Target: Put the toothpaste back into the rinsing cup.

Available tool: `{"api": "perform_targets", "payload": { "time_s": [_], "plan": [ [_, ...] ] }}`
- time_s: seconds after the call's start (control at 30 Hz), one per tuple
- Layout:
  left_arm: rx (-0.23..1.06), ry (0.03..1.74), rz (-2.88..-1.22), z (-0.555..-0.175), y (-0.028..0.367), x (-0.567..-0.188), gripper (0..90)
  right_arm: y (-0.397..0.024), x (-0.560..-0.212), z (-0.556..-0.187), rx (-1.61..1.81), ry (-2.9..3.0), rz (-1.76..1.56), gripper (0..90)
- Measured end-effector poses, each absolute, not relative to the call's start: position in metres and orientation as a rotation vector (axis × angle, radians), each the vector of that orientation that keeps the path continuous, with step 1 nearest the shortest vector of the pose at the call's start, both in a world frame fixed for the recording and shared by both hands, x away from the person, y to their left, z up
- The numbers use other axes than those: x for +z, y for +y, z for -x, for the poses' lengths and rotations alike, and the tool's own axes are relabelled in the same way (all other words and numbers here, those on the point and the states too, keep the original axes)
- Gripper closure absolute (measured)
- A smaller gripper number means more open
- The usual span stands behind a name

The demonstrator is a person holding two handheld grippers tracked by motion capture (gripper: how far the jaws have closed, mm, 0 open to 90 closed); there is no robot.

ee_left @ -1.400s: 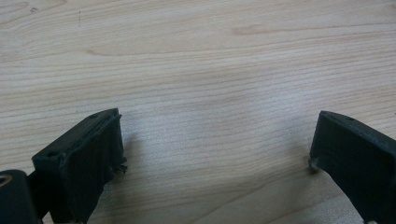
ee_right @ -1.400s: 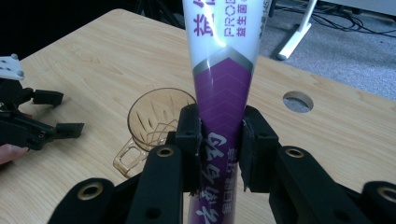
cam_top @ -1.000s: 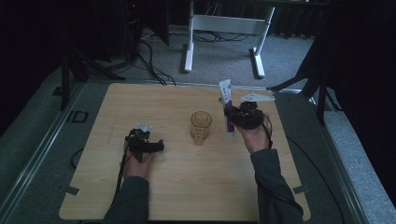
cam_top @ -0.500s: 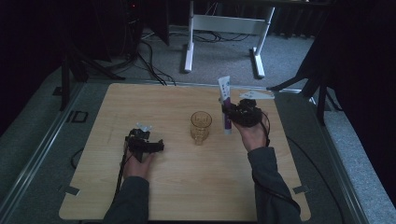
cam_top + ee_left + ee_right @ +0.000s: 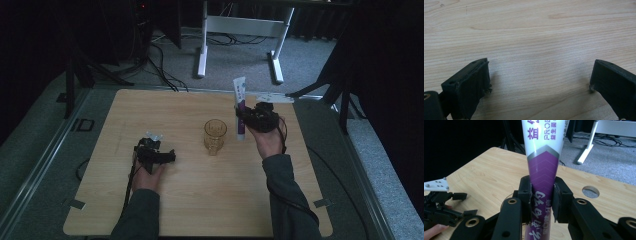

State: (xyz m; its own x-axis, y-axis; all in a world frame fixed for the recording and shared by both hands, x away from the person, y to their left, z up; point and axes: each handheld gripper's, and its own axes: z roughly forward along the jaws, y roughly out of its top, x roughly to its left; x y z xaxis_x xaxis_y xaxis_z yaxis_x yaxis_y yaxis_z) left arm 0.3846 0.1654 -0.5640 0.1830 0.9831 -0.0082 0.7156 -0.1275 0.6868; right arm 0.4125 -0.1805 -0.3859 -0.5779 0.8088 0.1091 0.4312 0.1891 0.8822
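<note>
A white and purple toothpaste tube (image 5: pixel 240 107) stands upright in my right gripper (image 5: pixel 244 119), just right of a clear amber glass (image 5: pixel 215 135) at the table's middle. In the right gripper view the jaws of that gripper (image 5: pixel 542 195) are shut on the tube (image 5: pixel 544 167) low on its purple part. My left gripper (image 5: pixel 162 155) rests low over the wood at the left, well apart from the glass. In the left gripper view its jaws (image 5: pixel 539 85) stand wide, open over bare wood.
The wooden table (image 5: pixel 125 110) has a small round hole (image 5: pixel 590 191) near its far right edge. Beyond the table are grey carpet, cables and a white desk frame (image 5: pixel 240 25). Dark stands line the left and right sides.
The right gripper has edged the tube slightly upward beside the glass. The left gripper has kept still.
</note>
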Motion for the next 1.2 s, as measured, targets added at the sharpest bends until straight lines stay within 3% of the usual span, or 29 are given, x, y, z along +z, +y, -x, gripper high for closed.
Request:
{"api": "perform_targets", "payload": {
  "time_s": [1.2],
  "plan": [
    [0.623, 1.59, -1.907, -0.385, 0.165, -0.564, 2.7, -0.162, -0.379, -0.423, 1.433, 2.049, -1.145, 72.1]
  ]
}}
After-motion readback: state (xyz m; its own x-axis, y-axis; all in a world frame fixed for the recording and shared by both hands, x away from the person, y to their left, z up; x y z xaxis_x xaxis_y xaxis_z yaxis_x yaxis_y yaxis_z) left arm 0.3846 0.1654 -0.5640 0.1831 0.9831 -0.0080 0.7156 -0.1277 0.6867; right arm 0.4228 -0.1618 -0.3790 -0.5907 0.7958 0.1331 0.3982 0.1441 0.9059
